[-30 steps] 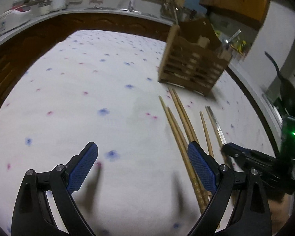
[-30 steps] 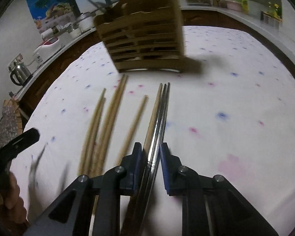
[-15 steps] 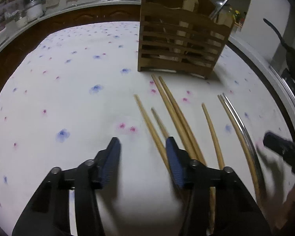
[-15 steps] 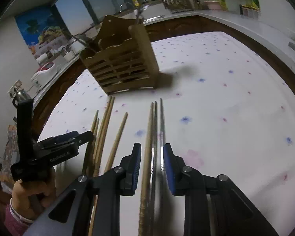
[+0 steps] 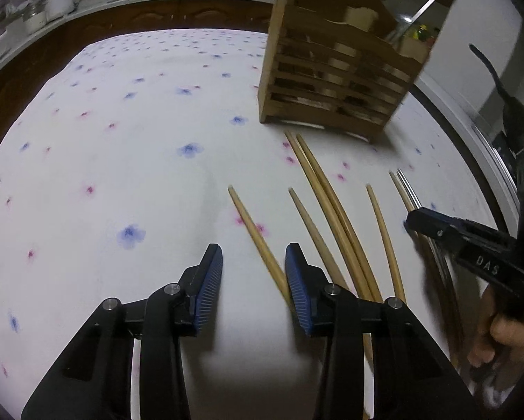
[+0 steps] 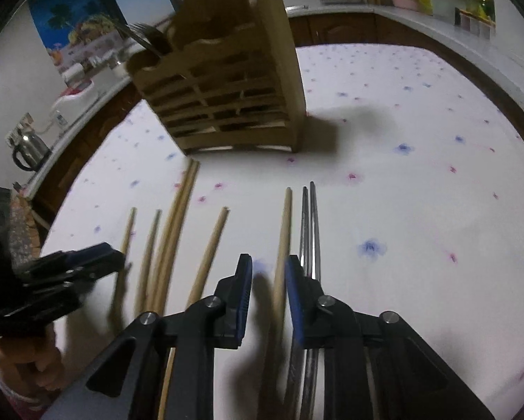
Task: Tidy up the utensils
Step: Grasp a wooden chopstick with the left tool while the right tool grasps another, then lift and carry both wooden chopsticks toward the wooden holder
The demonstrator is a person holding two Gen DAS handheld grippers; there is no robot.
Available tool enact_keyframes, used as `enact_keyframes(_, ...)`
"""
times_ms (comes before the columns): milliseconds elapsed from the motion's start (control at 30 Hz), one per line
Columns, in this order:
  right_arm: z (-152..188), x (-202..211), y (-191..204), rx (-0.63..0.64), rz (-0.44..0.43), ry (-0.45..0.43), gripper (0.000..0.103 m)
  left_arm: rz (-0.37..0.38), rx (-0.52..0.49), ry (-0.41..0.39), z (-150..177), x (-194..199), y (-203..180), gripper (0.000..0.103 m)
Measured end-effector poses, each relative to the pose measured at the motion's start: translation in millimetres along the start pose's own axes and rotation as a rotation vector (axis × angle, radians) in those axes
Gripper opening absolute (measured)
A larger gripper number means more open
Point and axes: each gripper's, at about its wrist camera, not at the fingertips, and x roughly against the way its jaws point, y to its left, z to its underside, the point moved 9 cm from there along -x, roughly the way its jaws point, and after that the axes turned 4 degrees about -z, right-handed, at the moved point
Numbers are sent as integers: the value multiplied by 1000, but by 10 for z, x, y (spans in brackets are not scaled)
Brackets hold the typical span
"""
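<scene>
Left wrist view: open flowered tabletop [image 5: 122,147] spreads leftward; left gripper [image 5: 254,273], jaws closing, brackets one wooden chopstick [image 5: 255,234] unpinched. Wooden holder [image 5: 335,87] stands beyond. Right gripper [image 6: 268,290], jaws closing, straddles another chopstick [image 6: 283,238] without clamping; steel chopsticks [image 6: 309,231] lie just right. Kitchen counters [image 6: 437,31] ring the edges.

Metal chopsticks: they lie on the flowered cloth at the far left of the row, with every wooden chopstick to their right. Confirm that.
Wrong side. In the right wrist view the metal chopsticks lie on the flowered cloth at the far right of the row, with every wooden chopstick to their left.
</scene>
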Motion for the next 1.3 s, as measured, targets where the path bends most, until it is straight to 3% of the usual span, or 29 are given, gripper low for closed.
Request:
enact_keyframes(233,-193,-171,2,40,24,13,20,-61,-60,-12,-210,-181,-93,36)
enact_keyframes(433,-280,-247,22,54,15,15,18,-69,-155,-48,-268,-247,-258,9)
enact_keyframes(500,-298,-260,1,67,41,15,8,-78,-185,-58,-266,-246,-287,7)
enact_keyframes(667,-298,-216,-5,50,29,7,5,-55,-180,-62,-262,-169,-267,4)
enact_keyframes(867,-358,314,204,32,-75,-108,5,51,-111,-143,-358,382,-228,4)
enact_keyframes(1067,-469,950,397,57,-112,-236,5,145,-62,-257,-430,1085,-193,4)
enact_keyframes(1300,-601,1568,517,84,-132,-370,5,181,-61,-371,-509,1724,-221,4)
